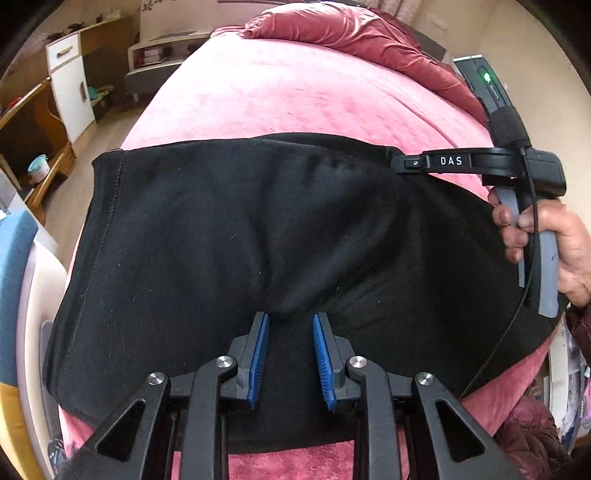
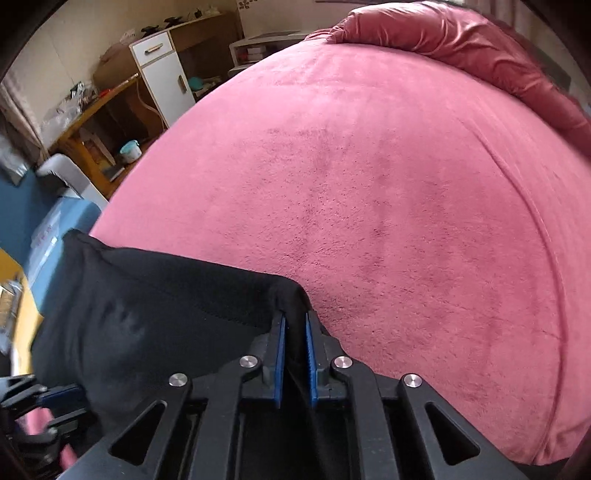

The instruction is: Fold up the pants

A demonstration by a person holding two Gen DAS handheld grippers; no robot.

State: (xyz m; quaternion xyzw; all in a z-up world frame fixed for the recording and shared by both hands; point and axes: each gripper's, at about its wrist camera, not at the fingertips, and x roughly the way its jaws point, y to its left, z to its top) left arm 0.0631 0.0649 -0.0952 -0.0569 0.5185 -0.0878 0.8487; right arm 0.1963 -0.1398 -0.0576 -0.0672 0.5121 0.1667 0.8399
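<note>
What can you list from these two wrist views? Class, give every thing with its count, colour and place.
pants: one pair, black, spread across the near part of the bed, one corner lifted
bed cover: one, pink, under the pants
quilt: one, dark red, bunched at the far end of the bed
cabinet: one, white, by the far wall on the left
wooden desk: one, brown, left of the bed
pot: one, pale teal, on the desk's lower shelf
left hand-held gripper: one, black with blue pads, open over the pants
right hand-held gripper: one, black with blue pads, shut on the pants' corner
right hand: one, around the handle
</note>
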